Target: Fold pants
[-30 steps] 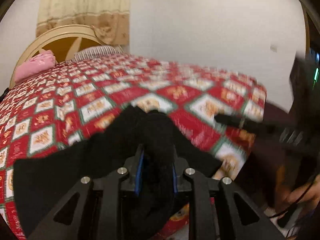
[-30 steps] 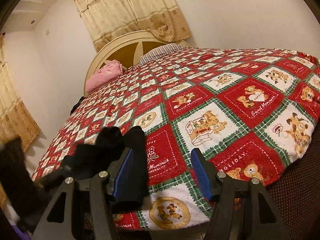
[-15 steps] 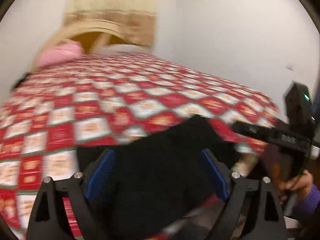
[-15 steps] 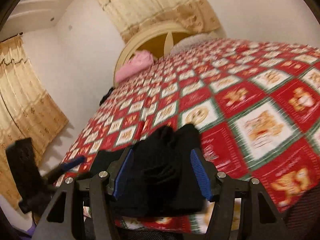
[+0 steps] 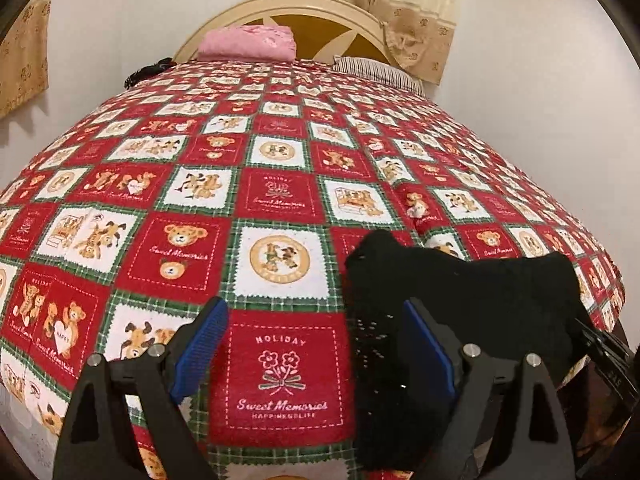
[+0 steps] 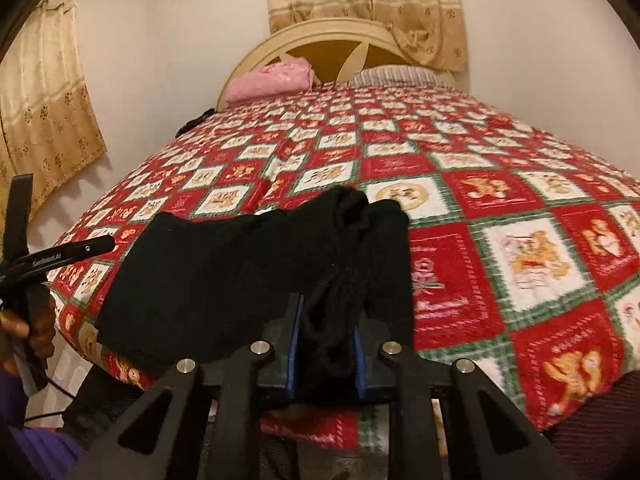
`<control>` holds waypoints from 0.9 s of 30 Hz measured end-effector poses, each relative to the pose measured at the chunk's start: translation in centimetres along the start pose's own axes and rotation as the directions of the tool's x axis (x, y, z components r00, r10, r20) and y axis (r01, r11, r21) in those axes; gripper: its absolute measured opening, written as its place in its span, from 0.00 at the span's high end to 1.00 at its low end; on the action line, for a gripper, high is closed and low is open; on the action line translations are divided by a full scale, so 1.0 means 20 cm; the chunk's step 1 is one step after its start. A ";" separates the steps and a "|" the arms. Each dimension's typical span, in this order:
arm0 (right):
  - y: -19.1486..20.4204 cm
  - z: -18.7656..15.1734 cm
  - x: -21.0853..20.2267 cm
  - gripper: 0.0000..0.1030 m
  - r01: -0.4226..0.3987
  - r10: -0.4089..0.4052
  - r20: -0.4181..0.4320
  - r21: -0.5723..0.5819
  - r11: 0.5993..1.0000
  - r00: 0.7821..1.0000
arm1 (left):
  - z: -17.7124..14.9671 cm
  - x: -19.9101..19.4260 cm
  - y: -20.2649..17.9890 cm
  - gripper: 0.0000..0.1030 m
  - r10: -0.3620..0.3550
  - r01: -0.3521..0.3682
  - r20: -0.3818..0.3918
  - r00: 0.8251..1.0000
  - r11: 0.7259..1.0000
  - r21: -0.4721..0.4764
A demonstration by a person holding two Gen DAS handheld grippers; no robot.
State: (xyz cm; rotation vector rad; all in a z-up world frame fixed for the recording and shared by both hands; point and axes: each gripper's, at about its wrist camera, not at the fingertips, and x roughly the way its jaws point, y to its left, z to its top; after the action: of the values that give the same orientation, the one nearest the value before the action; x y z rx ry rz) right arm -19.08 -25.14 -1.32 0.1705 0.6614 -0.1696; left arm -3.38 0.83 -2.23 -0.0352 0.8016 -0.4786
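The right claw (image 6: pixel 325 354) is closing on a bunched fold of the black pants (image 6: pixel 240 264), the cloth pinched between its blue pads at 6 o'clock of the right wrist view. From that grip the pants spread out toward 9 and 10 o'clock, lying flat over the near corner of the bed, with a rumpled ridge rising toward 12 o'clock.

The left claw (image 5: pixel 316 352) stands wide open with only the bedspread (image 5: pixel 280 208) between its pads; the pants (image 5: pixel 472 300) lie just beside and partly behind its right-hand finger, at about 3 to 4 o'clock in the left wrist view.

In the right wrist view, the left claw's black frame and the hand (image 6: pixel 28 328) holding it show at 8 to 9 o'clock, beyond the pants' far edge, with a purple sleeve (image 6: pixel 40 452) below.

The red, white and green bear-patterned bedspread covers the whole bed. At 12 o'clock, well apart from the pants, a pink pillow (image 5: pixel 248 42) and a striped pillow (image 5: pixel 376 70) rest against the curved cream headboard (image 5: pixel 304 8). Beige curtains (image 6: pixel 360 4) hang behind it, and another curtain (image 6: pixel 44 120) hangs at 10 o'clock. A small dark thing (image 5: pixel 148 72) lies at the bed's far left edge; what it is cannot be told.
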 end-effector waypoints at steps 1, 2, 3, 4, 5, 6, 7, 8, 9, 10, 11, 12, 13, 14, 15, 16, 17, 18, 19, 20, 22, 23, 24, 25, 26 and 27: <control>-0.01 -0.01 0.00 0.79 0.007 -0.007 -0.003 0.000 1.000 1.000 | 0.00 0.01 -0.01 0.12 0.003 -0.003 -0.001 1.000 1.000 0.008; -0.04 -0.03 0.02 0.79 0.012 -0.012 -0.014 -0.002 1.000 1.000 | 0.00 0.01 -0.03 0.12 0.001 -0.001 -0.004 1.000 1.000 0.015; -0.05 -0.05 0.04 0.79 0.018 -0.018 -0.017 -0.004 1.000 1.000 | -0.01 0.02 -0.05 0.12 -0.006 0.007 -0.012 1.000 1.000 0.021; -0.05 -0.06 0.05 0.79 0.029 -0.029 -0.007 -0.011 1.000 1.000 | -0.01 0.04 -0.07 0.12 -0.017 0.017 -0.022 1.000 0.999 0.027; -0.06 -0.08 0.06 0.76 0.038 -0.037 0.026 -0.031 0.999 0.999 | -0.02 0.06 -0.10 0.12 -0.031 0.033 -0.035 0.999 0.999 0.040; -0.05 -0.09 0.06 0.74 0.037 -0.035 0.043 -0.042 0.998 0.998 | -0.03 0.07 -0.12 0.12 -0.038 0.041 -0.044 0.998 0.998 0.052; -0.05 -0.09 0.06 0.73 0.034 -0.032 0.049 -0.046 0.998 0.998 | -0.04 0.09 -0.15 0.12 -0.040 0.043 -0.052 0.998 0.996 0.072; -0.06 -0.08 0.05 0.69 0.029 -0.027 0.048 -0.044 0.999 0.999 | -0.05 0.10 -0.17 0.12 -0.035 0.040 -0.058 0.998 0.995 0.091; -0.08 -0.06 0.03 0.67 0.011 -0.010 0.038 -0.029 1.000 0.999 | -0.07 0.12 -0.20 0.12 -0.022 0.030 -0.069 0.997 0.993 0.113; -0.11 -0.04 0.00 0.66 0.005 -0.005 0.038 0.010 1.000 0.999 | -0.08 0.13 -0.20 0.12 -0.018 0.027 -0.076 0.997 0.992 0.121; -0.14 -0.03 -0.04 0.56 0.032 -0.035 0.056 0.049 0.998 0.998 | -0.08 0.14 -0.21 0.12 -0.021 0.031 -0.083 0.996 0.992 0.123; -0.16 -0.01 -0.09 0.48 0.074 -0.080 0.086 0.074 0.995 0.993 | -0.09 0.15 -0.20 0.12 -0.025 0.035 -0.087 0.996 0.992 0.118; -0.17 0.01 -0.13 0.45 0.093 -0.103 0.124 0.080 0.992 0.987 | -0.09 0.15 -0.20 0.12 -0.032 0.042 -0.090 0.995 0.993 0.108; -0.17 0.03 -0.16 0.37 0.087 -0.098 0.152 0.075 0.993 0.983 | -0.09 0.15 -0.19 0.12 -0.040 0.049 -0.092 0.995 0.994 0.097; -0.16 0.05 -0.18 0.27 0.068 -0.079 0.164 0.071 0.995 0.983 | -0.09 0.16 -0.19 0.10 -0.049 0.057 -0.095 0.994 0.995 0.085; -0.16 0.06 -0.18 0.25 0.052 -0.063 0.168 0.070 0.996 0.984 | -0.09 0.17 -0.19 0.10 -0.053 0.061 -0.098 0.994 0.995 0.075; -0.15 0.07 -0.17 0.25 0.029 -0.042 0.171 0.074 0.997 0.984 | -0.09 0.18 -0.20 0.09 -0.057 0.064 -0.103 0.993 0.996 0.067; -0.14 0.07 -0.14 0.25 0.022 -0.034 0.160 0.077 0.997 0.987 | -0.09 0.19 -0.21 0.09 -0.060 0.067 -0.106 0.993 0.996 0.064; -0.14 0.07 -0.10 0.25 0.025 -0.036 0.140 0.076 0.997 0.989 | -0.09 0.19 -0.21 0.09 -0.061 0.068 -0.109 0.992 0.996 0.062; -0.13 0.07 -0.07 0.25 0.034 -0.042 0.123 0.074 0.997 0.992 | -0.09 0.20 -0.22 0.07 -0.058 0.065 -0.113 0.992 0.996 0.059; -0.13 0.04 0.03 0.25 0.039 -0.043 0.057 0.071 0.997 0.997 | -0.10 0.23 -0.23 0.05 -0.049 0.056 -0.129 0.990 0.997 0.050; -0.14 0.01 0.07 0.25 0.036 -0.039 0.033 0.085 0.996 0.999 | -0.11 0.23 -0.24 0.04 -0.045 0.052 -0.133 0.990 0.997 0.048; -0.15 -0.01 0.09 0.25 0.027 -0.029 0.016 0.102 0.994 0.999 | -0.11 0.23 -0.25 0.03 -0.039 0.047 -0.129 0.991 0.997 0.055; -0.16 -0.03 0.10 0.25 0.020 -0.022 0.019 0.112 0.994 1.000 | -0.11 0.23 -0.25 0.03 -0.035 0.043 -0.130 0.991 0.997 0.060; -0.16 -0.04 0.09 0.25 0.019 -0.023 0.033 0.104 0.994 0.999 | -0.11 0.23 -0.26 0.02 -0.029 0.038 -0.130 0.991 0.997 0.063; -0.15 -0.04 0.09 0.25 0.025 -0.028 0.029 0.093 0.995 0.999 | -0.11 0.23 -0.26 0.02 -0.027 0.035 -0.130 0.991 0.997 0.063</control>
State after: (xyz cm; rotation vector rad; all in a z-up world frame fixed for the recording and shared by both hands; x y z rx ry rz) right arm -18.90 -28.12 -3.40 0.2481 0.6258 -0.2278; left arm -4.22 -5.43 -5.94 0.0440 0.9126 -0.5404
